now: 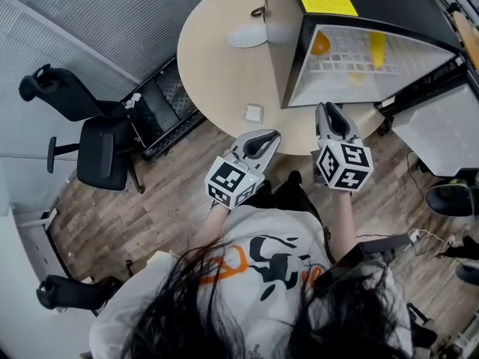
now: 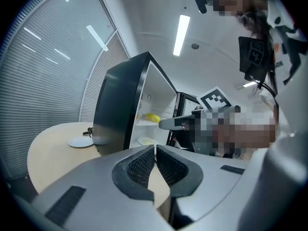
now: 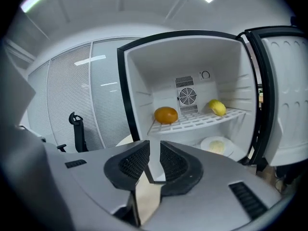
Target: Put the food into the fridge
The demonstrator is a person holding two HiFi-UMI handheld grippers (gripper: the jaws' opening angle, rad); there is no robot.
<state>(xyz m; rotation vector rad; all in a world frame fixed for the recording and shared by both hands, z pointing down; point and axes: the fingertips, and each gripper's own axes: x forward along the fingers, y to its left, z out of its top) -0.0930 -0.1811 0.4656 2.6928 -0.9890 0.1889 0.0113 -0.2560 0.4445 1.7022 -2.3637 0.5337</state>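
Fridge (image 3: 144,76) open, orange (image 3: 166,114) and lemon (image 3: 217,107) on shelf (image 3: 202,121), left gripper (image 2: 155,150) closed, empty, right gripper (image 3: 154,148) narrowly parted, empty.

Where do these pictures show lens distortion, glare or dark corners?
Right gripper view: fisheye bows the white fridge with black frame, corners black. Left gripper view: the long ceiling lamp glares; same dark rim. Head view: evenly lit, sharp.

One black white-lined fridge (image 3: 192,57), one round orange fruit (image 3: 166,114), one yellow lemon (image 3: 217,107), two round white plates (image 2: 80,141), one round beige table (image 1: 217,73).
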